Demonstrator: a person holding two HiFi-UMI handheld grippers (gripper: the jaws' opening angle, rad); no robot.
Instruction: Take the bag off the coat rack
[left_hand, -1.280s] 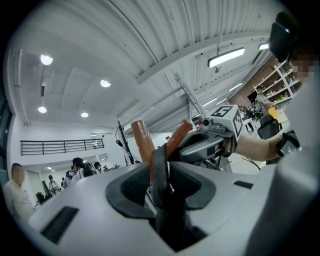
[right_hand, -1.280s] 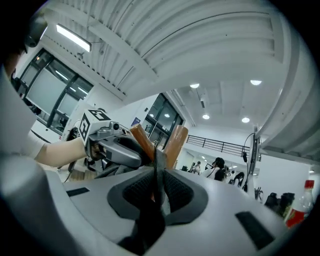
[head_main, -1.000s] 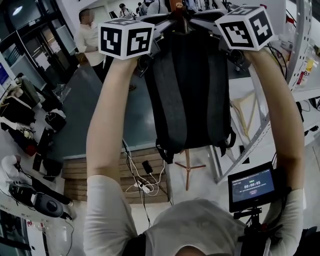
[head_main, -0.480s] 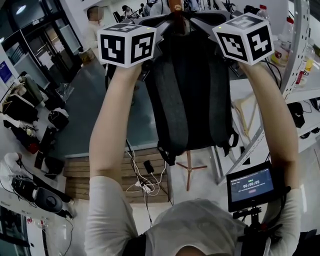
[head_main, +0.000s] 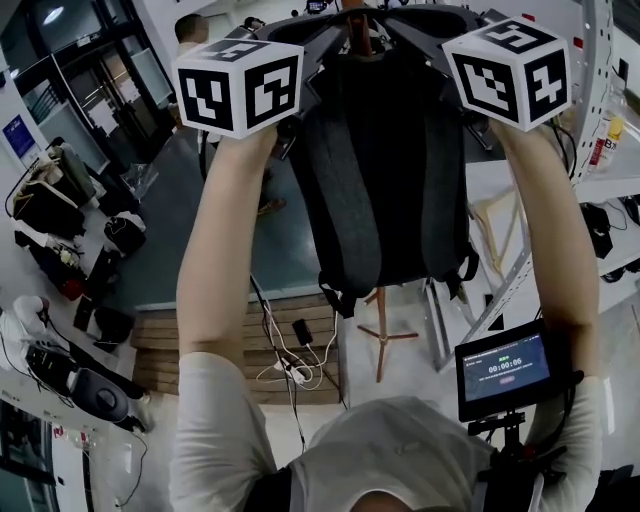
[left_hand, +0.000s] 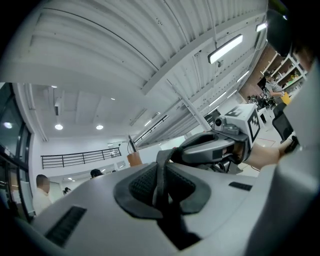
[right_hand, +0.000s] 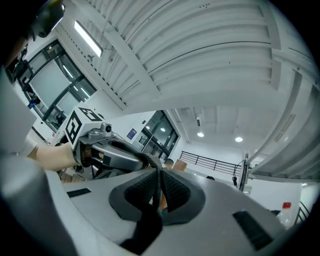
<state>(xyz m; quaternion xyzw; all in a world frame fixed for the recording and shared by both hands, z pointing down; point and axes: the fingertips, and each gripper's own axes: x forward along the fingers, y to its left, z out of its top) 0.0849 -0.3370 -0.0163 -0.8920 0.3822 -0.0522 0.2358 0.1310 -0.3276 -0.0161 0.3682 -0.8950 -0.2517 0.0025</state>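
Grey fabric bag (head_main: 380, 170) hangs top centre on rack (head_main: 357, 35); soft, floppy, likely moderate weight. Left gripper (left_hand: 161, 186), right gripper (right_hand: 159, 192) each clamped on strap (left_hand: 167, 156); straps best hold, lift clear of rack.

I count one bag (head_main: 380, 160), one coat rack (head_main: 383, 335) and two grippers, the left gripper (left_hand: 159, 187) and the right gripper (right_hand: 157, 192). Below the right gripper I see one screen (head_main: 503, 366).

Matt grey cloth bag (head_main: 380, 150), bare wooden coat rack (head_main: 381, 340)
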